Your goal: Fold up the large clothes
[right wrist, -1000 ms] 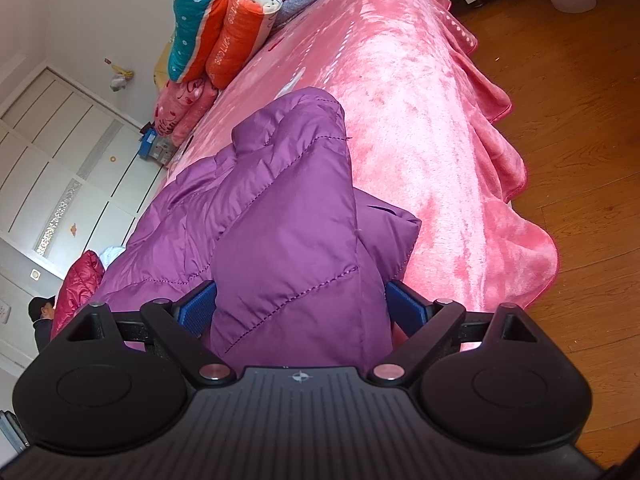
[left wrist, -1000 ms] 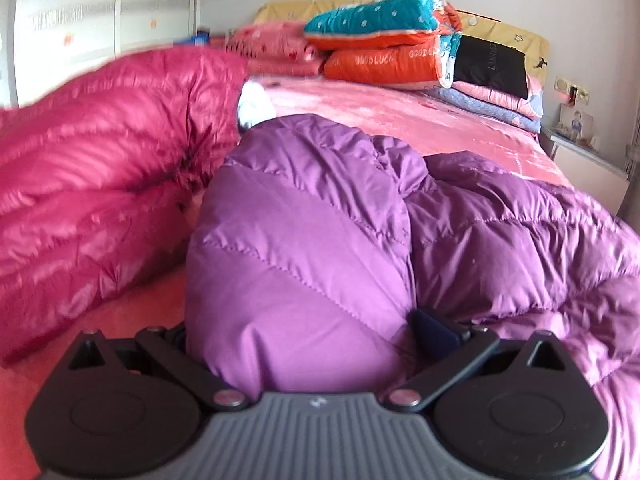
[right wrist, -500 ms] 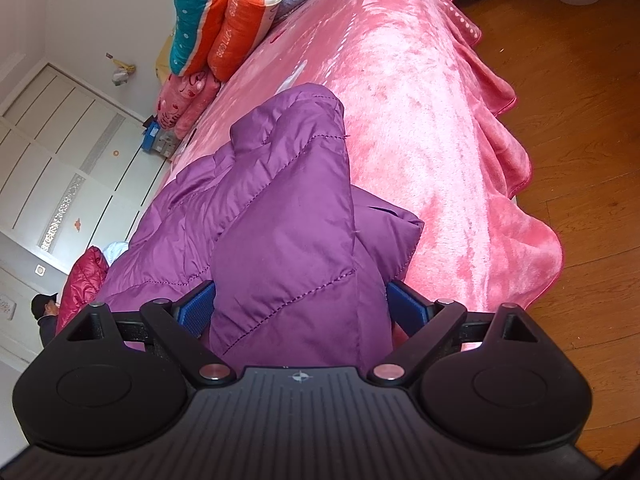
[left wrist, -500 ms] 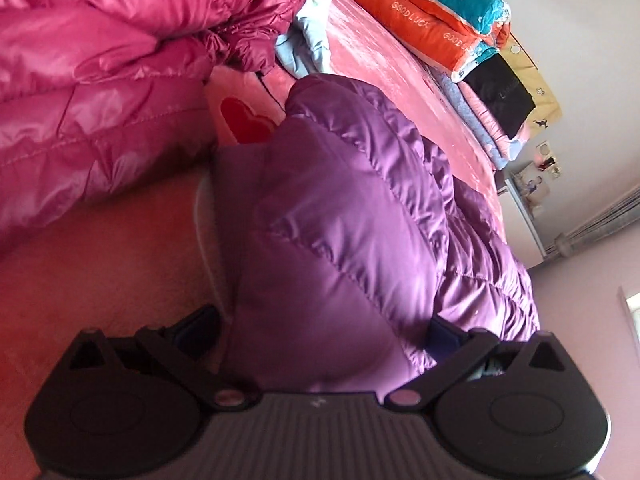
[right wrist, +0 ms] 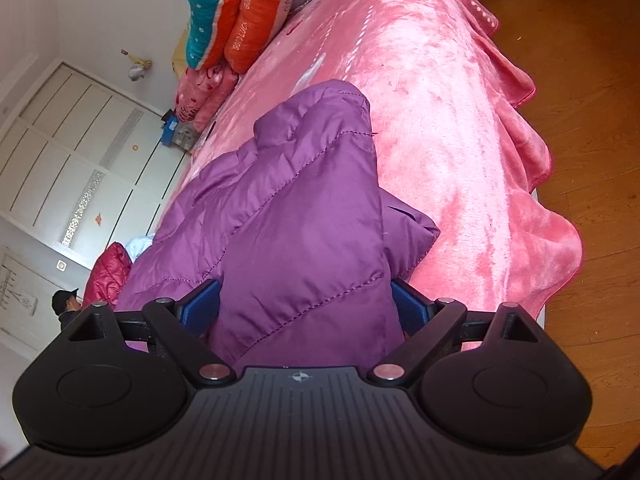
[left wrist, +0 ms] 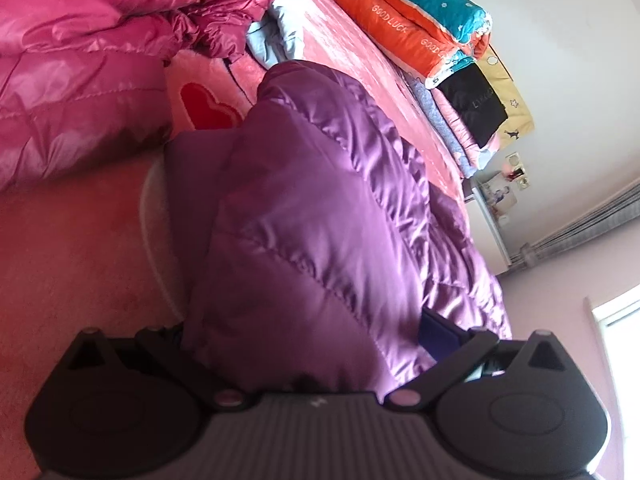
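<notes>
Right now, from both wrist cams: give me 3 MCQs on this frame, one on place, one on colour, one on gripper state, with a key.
1. Where does the stack of folded quilts lie?
A. on the wooden floor
B. at the far end of the bed
C. inside the wardrobe

2. What colour is the jacket held by the grippers?
A. purple
B. green
C. white

3. What is the state of the right gripper?
A. open and clear of fabric
B. shut on a quilt
C. shut on the purple jacket

Key:
1 B: the quilts sit on the pink bed cover by the far wall.
2 A: the purple jacket fills both views, also between the fingers of the left gripper.
3 C: purple fabric bulges between the blue pads.
</notes>
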Available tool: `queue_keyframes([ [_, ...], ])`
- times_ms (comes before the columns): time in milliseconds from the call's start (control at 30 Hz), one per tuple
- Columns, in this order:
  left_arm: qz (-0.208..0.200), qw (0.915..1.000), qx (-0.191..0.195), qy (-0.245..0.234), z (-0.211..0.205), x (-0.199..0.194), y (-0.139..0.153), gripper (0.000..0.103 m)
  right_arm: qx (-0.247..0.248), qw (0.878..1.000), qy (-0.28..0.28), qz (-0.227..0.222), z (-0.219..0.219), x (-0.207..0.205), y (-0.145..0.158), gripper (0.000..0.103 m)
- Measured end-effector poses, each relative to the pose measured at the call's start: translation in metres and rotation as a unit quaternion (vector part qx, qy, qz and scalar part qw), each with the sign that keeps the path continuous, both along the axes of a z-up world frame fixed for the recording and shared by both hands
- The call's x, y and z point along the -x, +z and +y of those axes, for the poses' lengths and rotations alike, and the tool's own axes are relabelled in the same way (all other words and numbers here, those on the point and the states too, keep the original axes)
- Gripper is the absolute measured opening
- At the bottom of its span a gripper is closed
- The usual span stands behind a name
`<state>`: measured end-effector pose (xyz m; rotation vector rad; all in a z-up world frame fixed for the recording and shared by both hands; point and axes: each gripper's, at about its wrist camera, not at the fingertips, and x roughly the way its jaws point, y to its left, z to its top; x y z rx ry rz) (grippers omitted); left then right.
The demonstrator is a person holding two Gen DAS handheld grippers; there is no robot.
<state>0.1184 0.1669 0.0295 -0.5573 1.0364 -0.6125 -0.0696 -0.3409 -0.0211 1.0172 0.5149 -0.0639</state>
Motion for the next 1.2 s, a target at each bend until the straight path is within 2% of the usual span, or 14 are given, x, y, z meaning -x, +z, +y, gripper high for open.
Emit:
queue_keyframes([
  [100,-0.017,0.9998,-0.01,0.007,0.003,0.007,0.0,0.101,-0.026,1.0,-0.01,-0.01,-0.005,0.004,-0.005,0.103],
  [167,-0.027,0.9994,-0.009,0.02,-0.001,0.012,0.003,0.098,-0.006,1.0,-0.017,-0.002,0.002,0.005,0.001,0.103],
  [233,-0.03,0.9989,-0.011,0.035,0.002,0.02,0.006,0.088,0.023,0.999,-0.021,0.008,0.011,0.006,0.01,0.1],
  [267,-0.028,0.9987,-0.008,0.041,0.005,0.022,0.008,0.082,0.032,0.999,-0.025,0.01,0.014,0.007,0.015,0.096],
  [333,-0.024,0.9984,-0.008,0.051,0.009,0.028,0.012,0.073,0.044,0.999,-0.029,0.009,0.019,0.011,0.023,0.074],
  [400,-0.029,0.9978,-0.019,0.056,0.008,0.032,0.019,0.062,0.071,0.997,-0.032,0.01,0.027,0.014,0.034,0.062],
  [500,-0.041,0.9966,-0.041,0.058,0.001,0.038,0.034,0.049,0.137,0.99,-0.034,0.02,0.046,0.014,0.056,0.052],
  [600,-0.052,0.9953,-0.055,0.061,-0.005,0.04,0.047,0.041,0.196,0.979,-0.041,0.022,0.065,0.018,0.076,0.044],
  [733,-0.062,0.9945,-0.055,0.064,-0.005,0.05,0.061,0.036,0.281,0.958,-0.051,0.014,0.091,0.023,0.103,0.037],
  [800,-0.065,0.9944,-0.053,0.065,-0.005,0.053,0.071,0.034,0.308,0.95,-0.057,0.003,0.101,0.027,0.115,0.034],
  [1033,-0.076,0.994,-0.04,0.068,-0.005,0.06,0.099,0.032,0.379,0.922,-0.073,-0.04,0.123,0.037,0.153,0.028],
  [1200,-0.097,0.9923,-0.044,0.065,-0.011,0.058,0.125,0.031,0.399,0.911,-0.08,-0.061,0.125,0.04,0.172,0.025],
])
